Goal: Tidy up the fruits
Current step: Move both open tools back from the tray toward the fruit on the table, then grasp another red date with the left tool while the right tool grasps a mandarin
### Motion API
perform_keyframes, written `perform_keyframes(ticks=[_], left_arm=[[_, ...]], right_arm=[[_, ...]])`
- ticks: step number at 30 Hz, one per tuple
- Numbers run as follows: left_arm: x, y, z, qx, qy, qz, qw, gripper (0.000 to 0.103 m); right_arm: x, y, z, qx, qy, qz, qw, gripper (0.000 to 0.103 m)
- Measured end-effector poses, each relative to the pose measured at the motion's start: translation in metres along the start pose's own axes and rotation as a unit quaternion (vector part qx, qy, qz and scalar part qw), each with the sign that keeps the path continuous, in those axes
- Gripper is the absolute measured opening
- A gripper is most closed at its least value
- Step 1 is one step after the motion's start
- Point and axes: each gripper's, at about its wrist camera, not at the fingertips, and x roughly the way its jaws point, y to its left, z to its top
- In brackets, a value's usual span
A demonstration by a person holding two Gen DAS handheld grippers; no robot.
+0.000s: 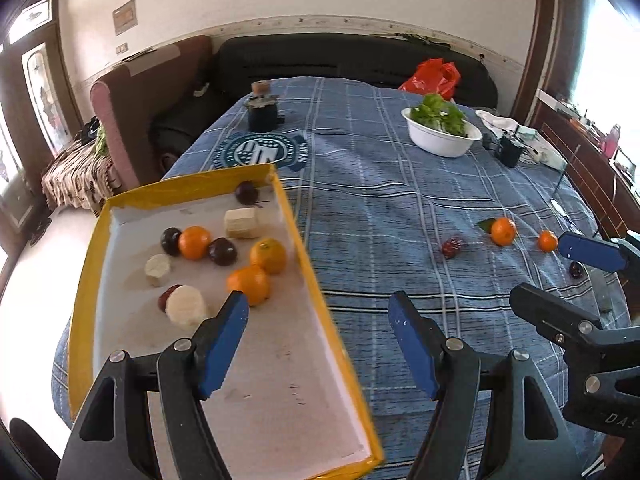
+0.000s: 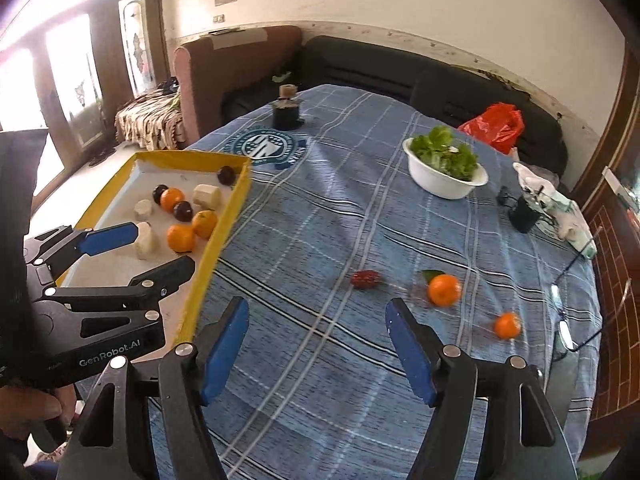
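A yellow-rimmed tray point(image 1: 308, 256) point(image 2: 232, 204) on the left of the blue cloth holds oranges point(image 1: 194, 243), dark plums point(image 1: 222, 251) and pale cut chunks point(image 1: 185, 306). Loose on the cloth lie two oranges point(image 1: 503, 231) point(image 1: 547, 241), shown in the right wrist view as a larger one point(image 2: 444, 289) and a smaller one point(image 2: 507, 325), a red fruit point(image 1: 452, 247) point(image 2: 365, 279) and a dark plum point(image 1: 576, 270). My left gripper point(image 1: 318, 340) is open and empty over the tray's right edge. My right gripper point(image 2: 316, 344) is open and empty above the cloth, short of the loose fruit.
A white bowl of greens point(image 2: 446, 178) stands at the back right, a dark jar point(image 2: 286, 114) at the back, a red bag point(image 2: 494, 126) behind. A small black item point(image 2: 524, 212), white cloth and glasses point(image 2: 564, 328) lie at the right table edge.
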Motion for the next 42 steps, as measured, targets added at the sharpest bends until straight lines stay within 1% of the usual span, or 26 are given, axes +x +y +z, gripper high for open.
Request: perform_keyframes(ticks=[8, 11, 13, 14, 16, 18, 20, 24, 26, 27, 33, 35, 39, 41, 42], left_arm=[[0.003, -0.019, 0.0, 0.012, 0.005, -0.012, 0.9998, 0.072], [0.004, -0.025, -0.002, 0.015, 0.008, -0.016, 0.9997, 0.074], [0.004, -0.028, -0.002, 0.017, 0.008, -0.019, 0.9997, 0.076], [0.004, -0.03, -0.002, 0.018, 0.008, -0.019, 0.9996, 0.076], [0.004, -0.034, -0.002, 0.02, 0.008, -0.021, 0.9995, 0.076], [0.004, -0.038, -0.003, 0.023, 0.008, -0.024, 0.9994, 0.076], [0.004, -0.041, -0.003, 0.027, 0.008, -0.025, 0.9993, 0.076], [0.004, -0.045, -0.003, 0.029, 0.009, -0.026, 0.9992, 0.076], [0.005, -0.046, -0.003, 0.029, 0.009, -0.026, 0.9992, 0.076], [0.005, -0.046, -0.003, 0.03, 0.009, -0.026, 0.9992, 0.076], [0.005, -0.051, -0.003, 0.033, 0.011, -0.028, 0.999, 0.076], [0.006, -0.051, -0.002, 0.034, 0.012, -0.028, 0.999, 0.076], [0.009, -0.052, 0.001, 0.034, 0.019, -0.033, 0.9987, 0.076], [0.011, -0.053, 0.003, 0.031, 0.024, -0.039, 0.9985, 0.076], [0.013, -0.055, 0.006, 0.031, 0.028, -0.043, 0.9982, 0.076]], right_arm=[[-0.004, -0.015, -0.009, 0.011, 0.006, -0.013, 1.0, 0.078], [-0.005, -0.019, -0.013, 0.013, 0.009, -0.017, 1.0, 0.078], [-0.007, -0.021, -0.016, 0.011, 0.007, -0.01, 1.0, 0.078], [-0.008, -0.021, -0.018, 0.007, 0.004, -0.01, 1.0, 0.075], [-0.009, -0.019, -0.02, -0.002, 0.005, -0.018, 1.0, 0.073], [-0.01, -0.021, -0.023, -0.001, 0.006, -0.016, 1.0, 0.067], [-0.009, -0.024, -0.025, 0.003, 0.009, -0.017, 1.0, 0.059], [-0.01, -0.029, -0.027, 0.01, 0.01, -0.019, 1.0, 0.049], [-0.009, -0.03, -0.028, 0.01, 0.012, -0.02, 1.0, 0.038], [-0.009, -0.031, -0.028, 0.011, 0.013, -0.02, 1.0, 0.037], [-0.006, -0.038, -0.029, 0.025, 0.024, -0.029, 0.999, 0.038], [-0.002, -0.046, -0.03, 0.045, 0.032, -0.024, 0.998, 0.041], [0.004, -0.065, -0.036, 0.087, 0.048, -0.019, 0.995, 0.045], [0.006, -0.076, -0.042, 0.108, 0.058, -0.019, 0.992, 0.053], [0.007, -0.082, -0.047, 0.12, 0.064, -0.02, 0.991, 0.055]])
